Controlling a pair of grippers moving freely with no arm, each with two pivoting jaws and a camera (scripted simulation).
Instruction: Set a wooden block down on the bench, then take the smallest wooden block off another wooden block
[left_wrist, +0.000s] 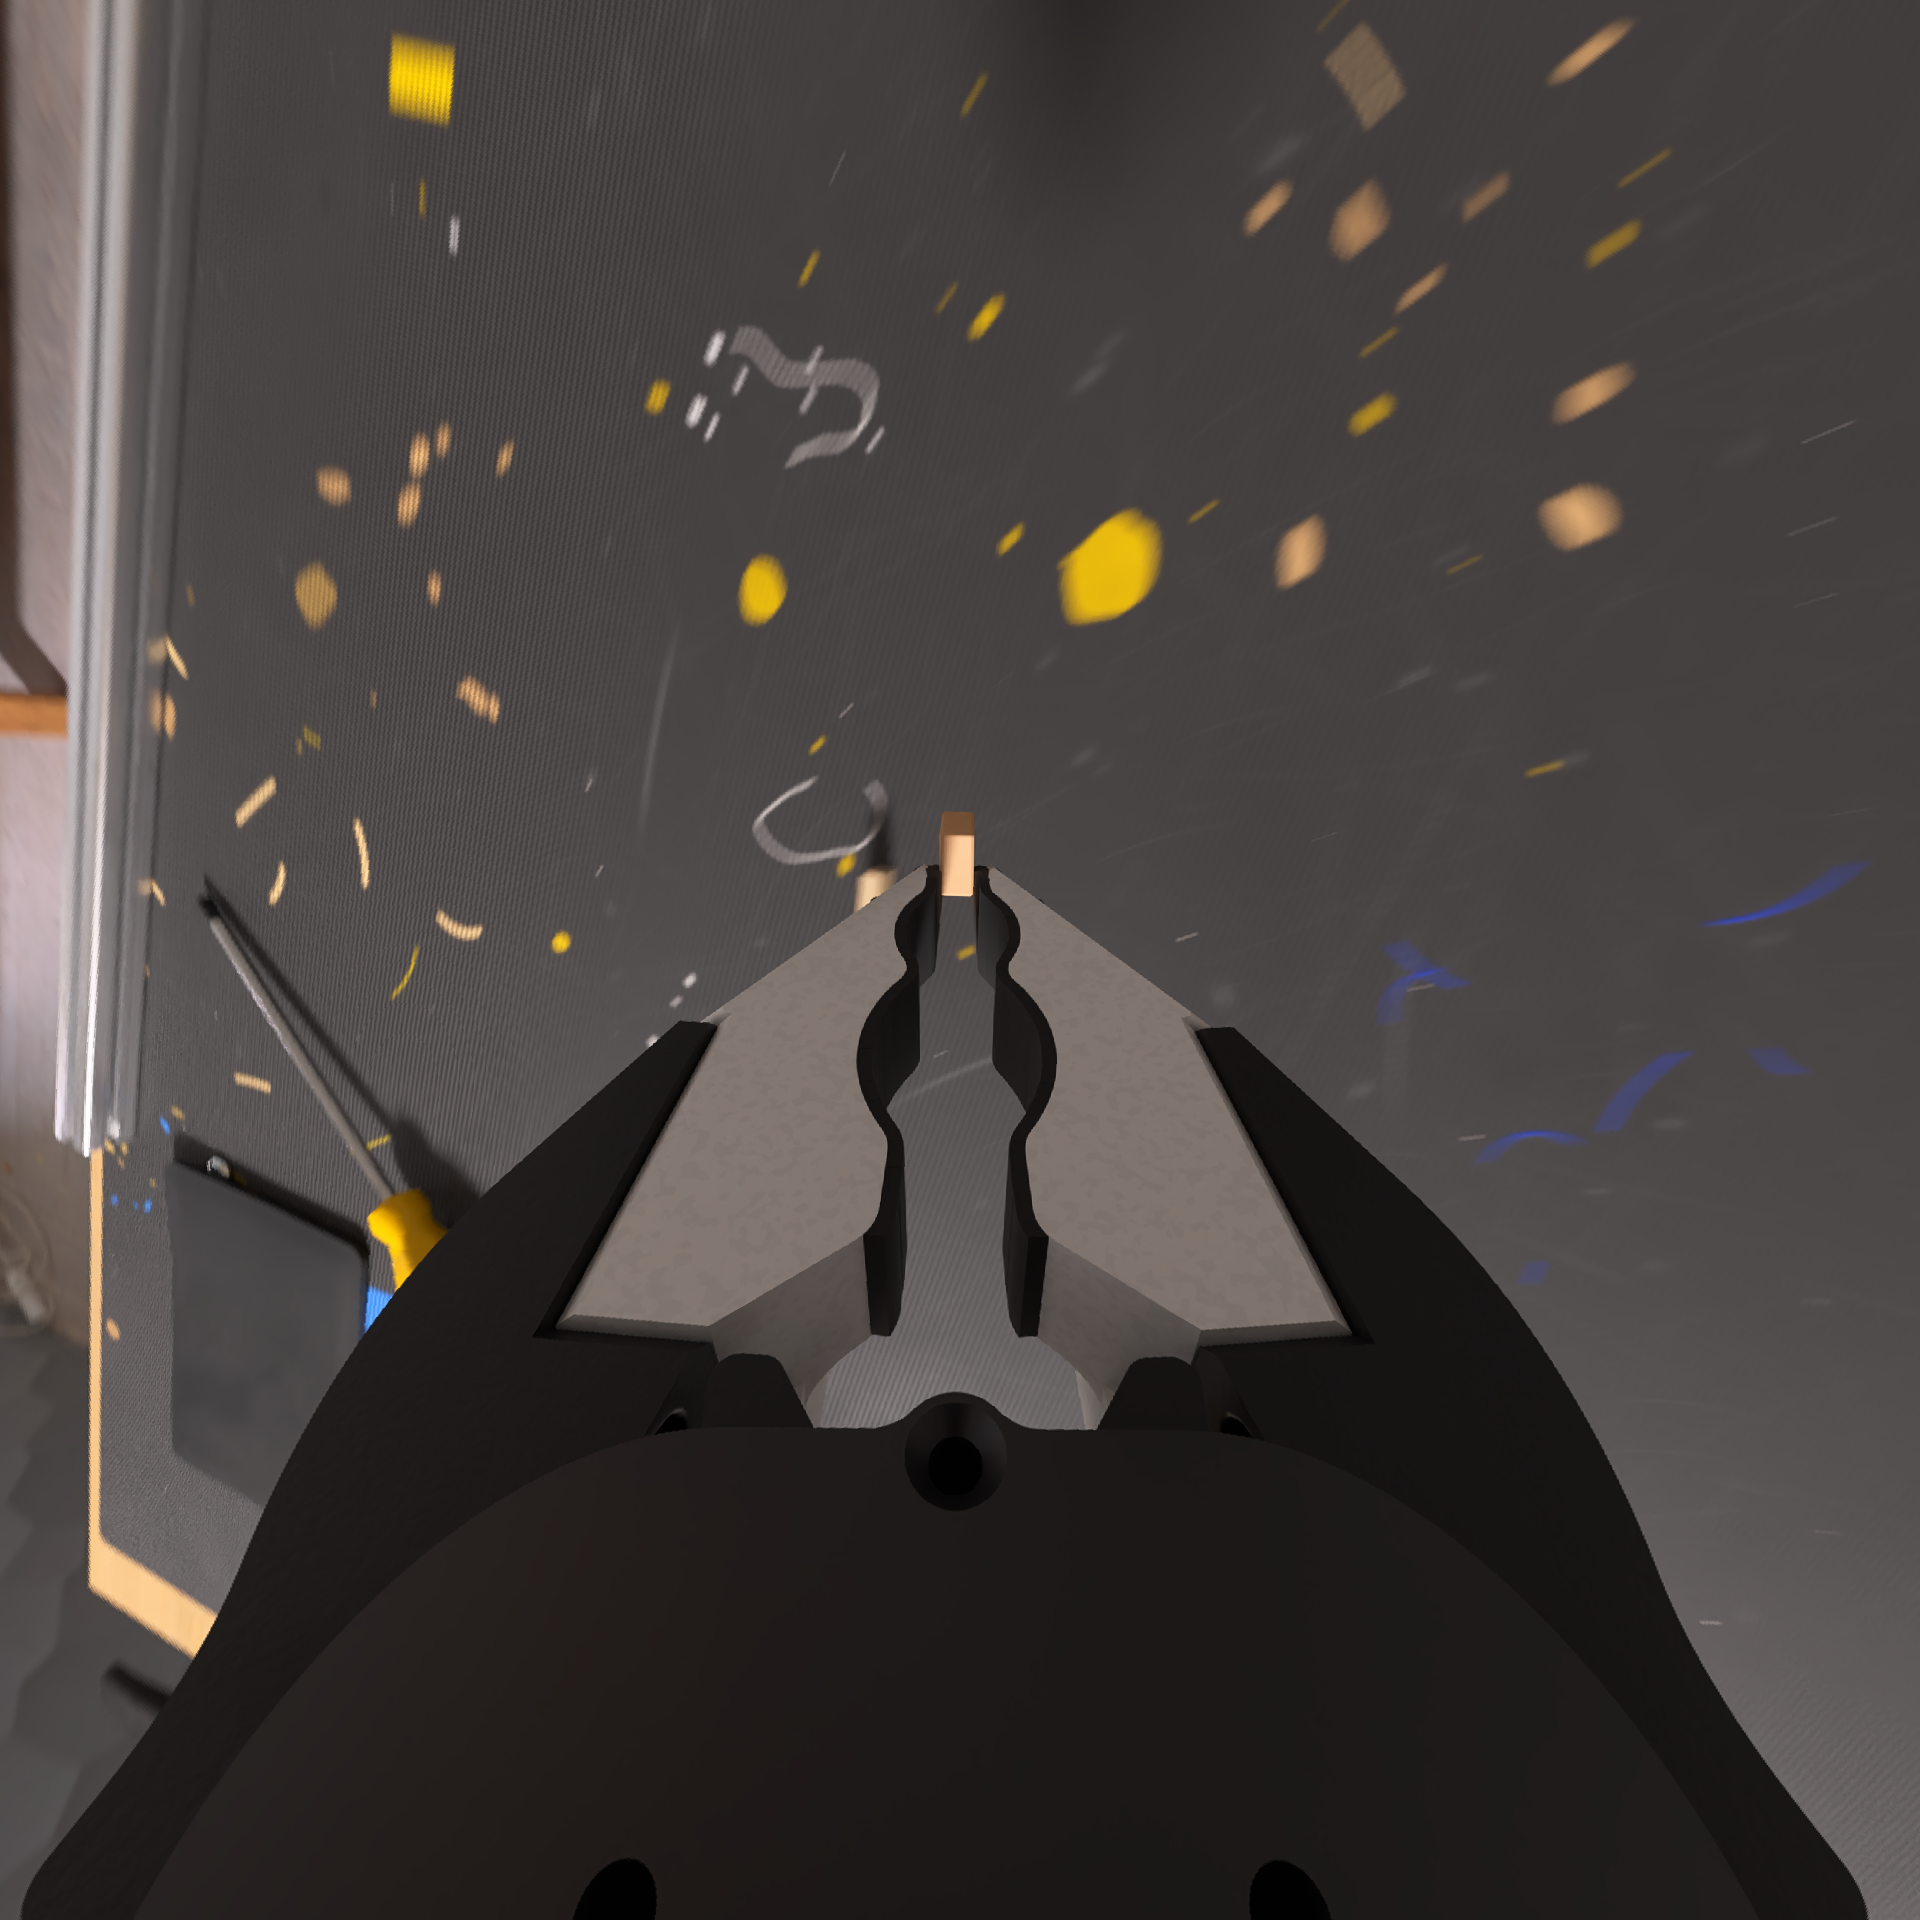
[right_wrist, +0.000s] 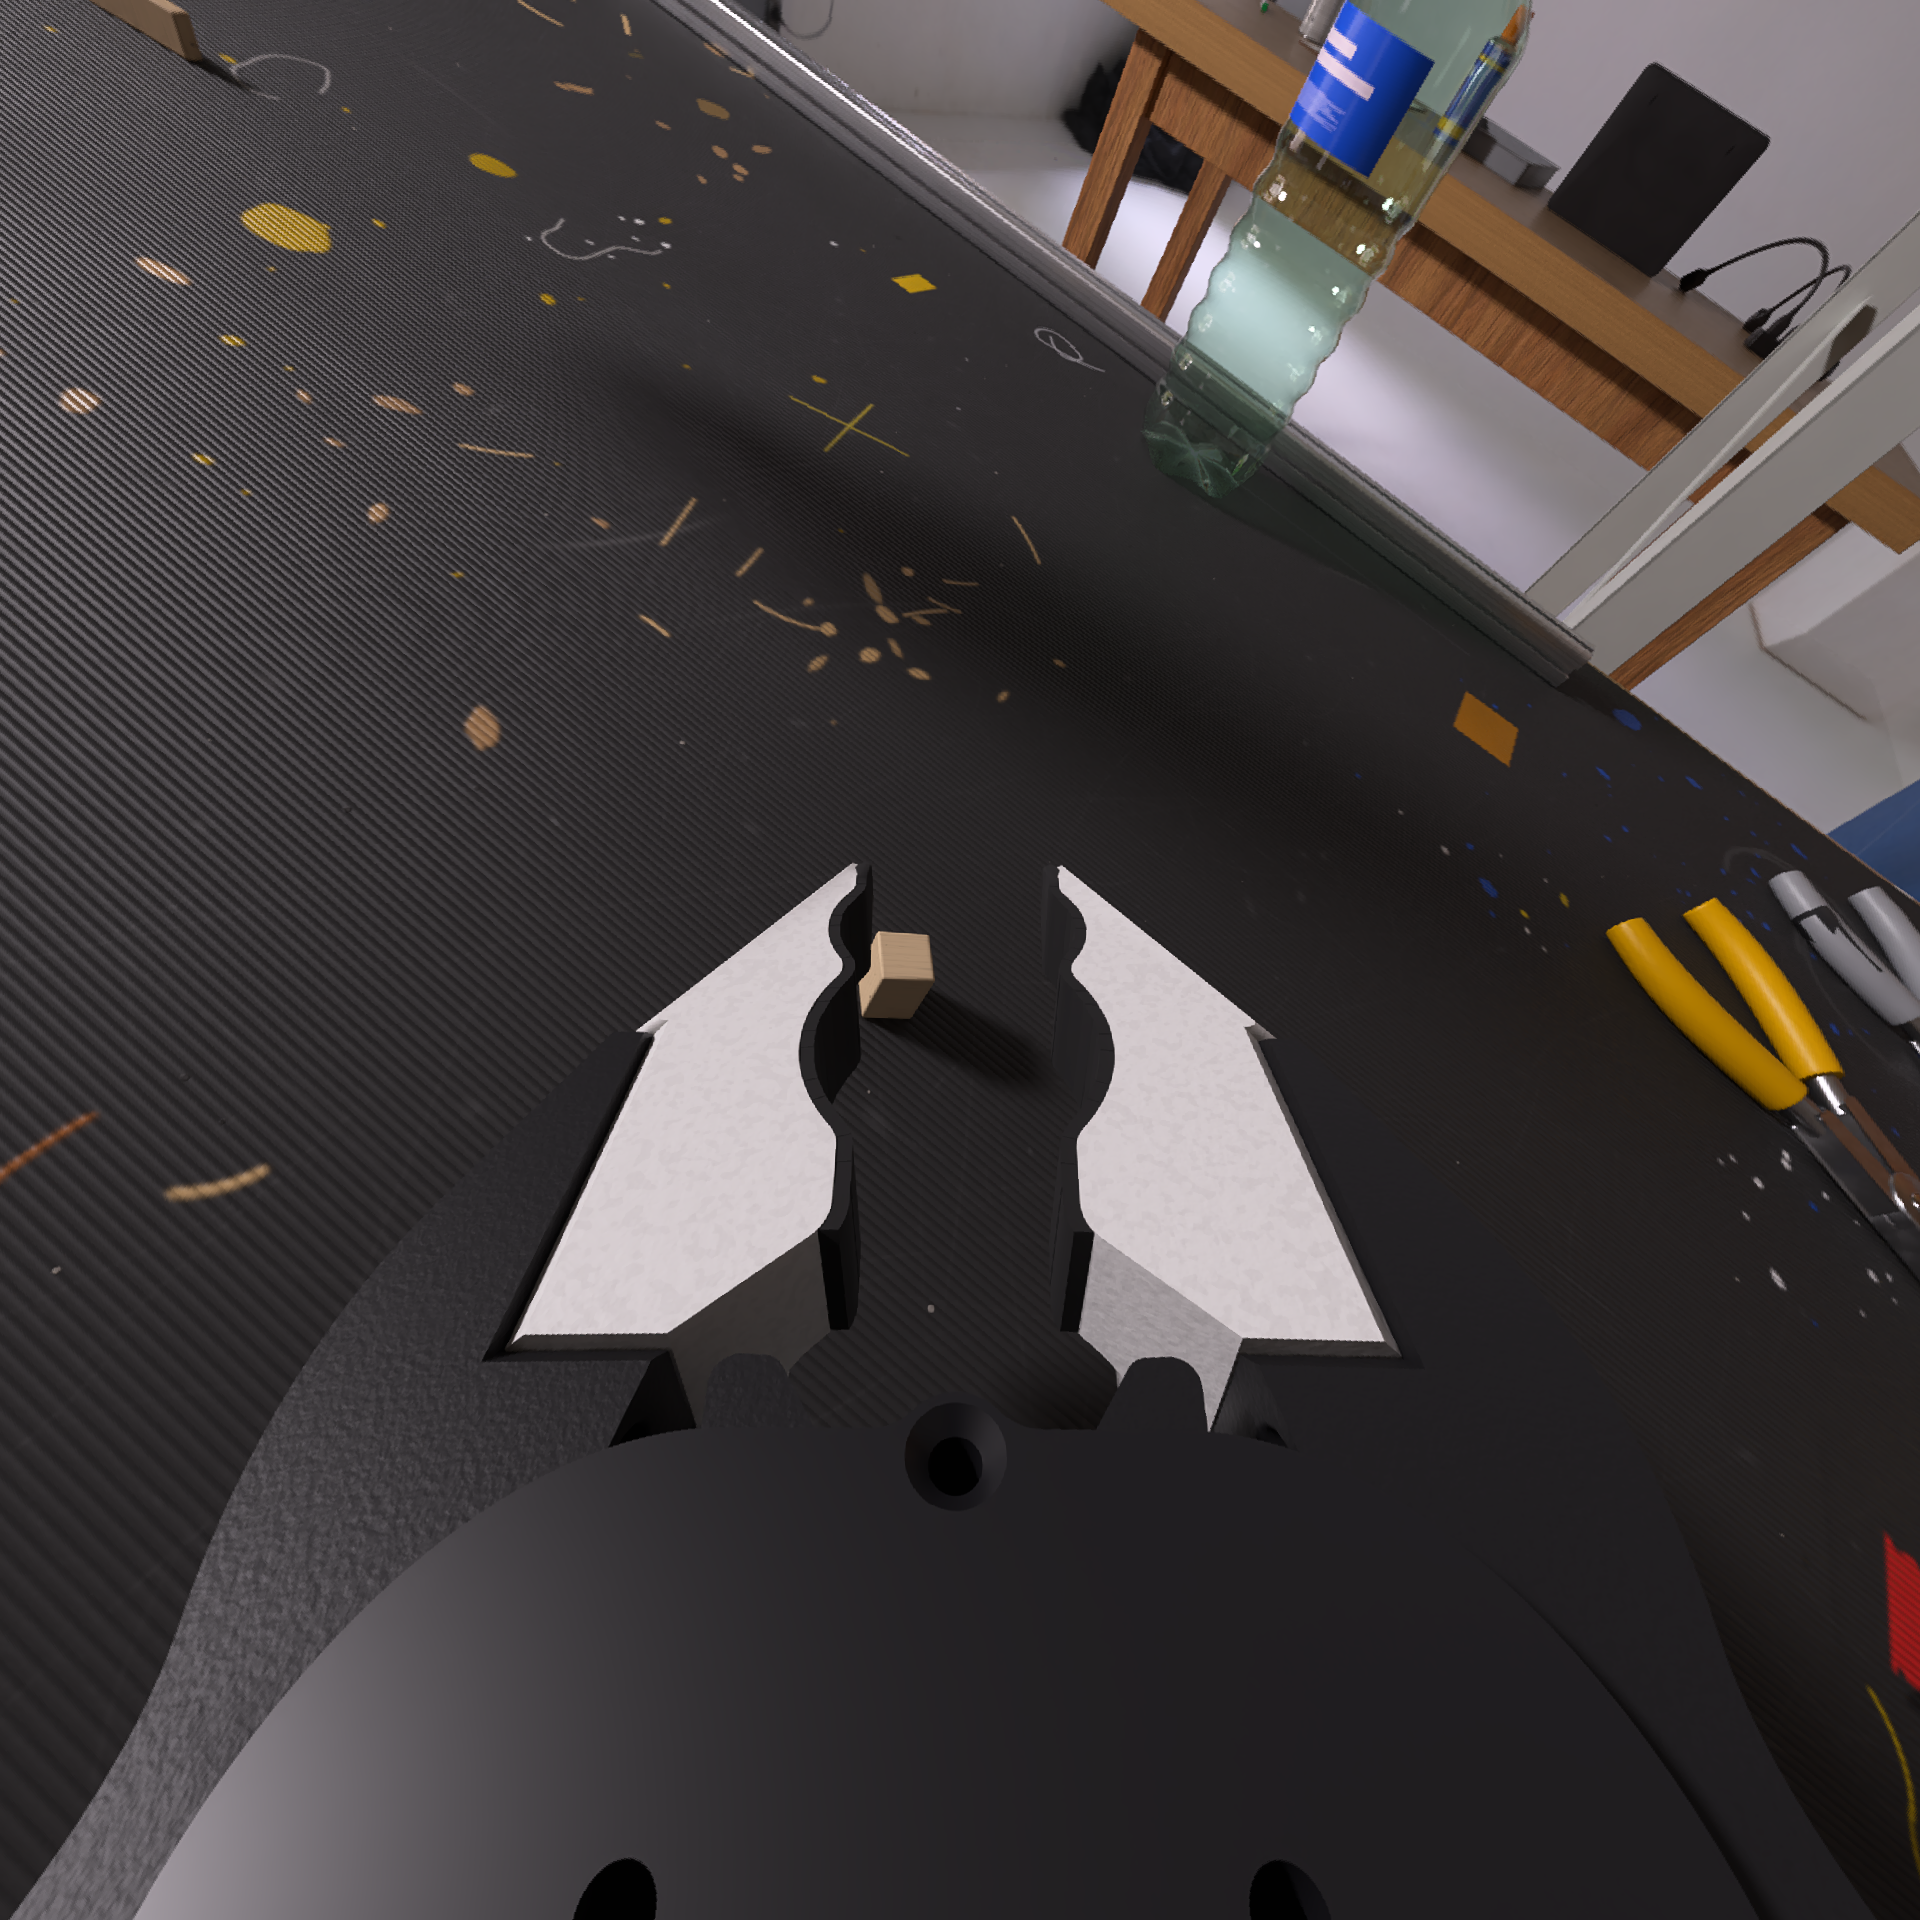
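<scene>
In the left wrist view my left gripper (left_wrist: 956, 878) is shut on a small pale wooden block (left_wrist: 956, 854), pinched at the very fingertips above the dark bench mat (left_wrist: 1351, 831). Part of another wooden piece (left_wrist: 871, 889) shows just behind the left finger. In the right wrist view my right gripper (right_wrist: 956, 873) is open and empty. A small wooden cube (right_wrist: 896, 974) lies on the bench (right_wrist: 520, 831) between its fingers, close to the left finger. A larger wooden block (right_wrist: 156, 23) lies far off at the top left.
A yellow-handled screwdriver (left_wrist: 400, 1226) and a black pad (left_wrist: 265, 1320) lie at the bench's left side. A clear plastic bottle (right_wrist: 1299, 260) stands near the bench's metal edge. Yellow-handled pliers (right_wrist: 1725, 1008) and grey markers (right_wrist: 1860, 945) lie to the right. A wooden table (right_wrist: 1455, 239) stands beyond.
</scene>
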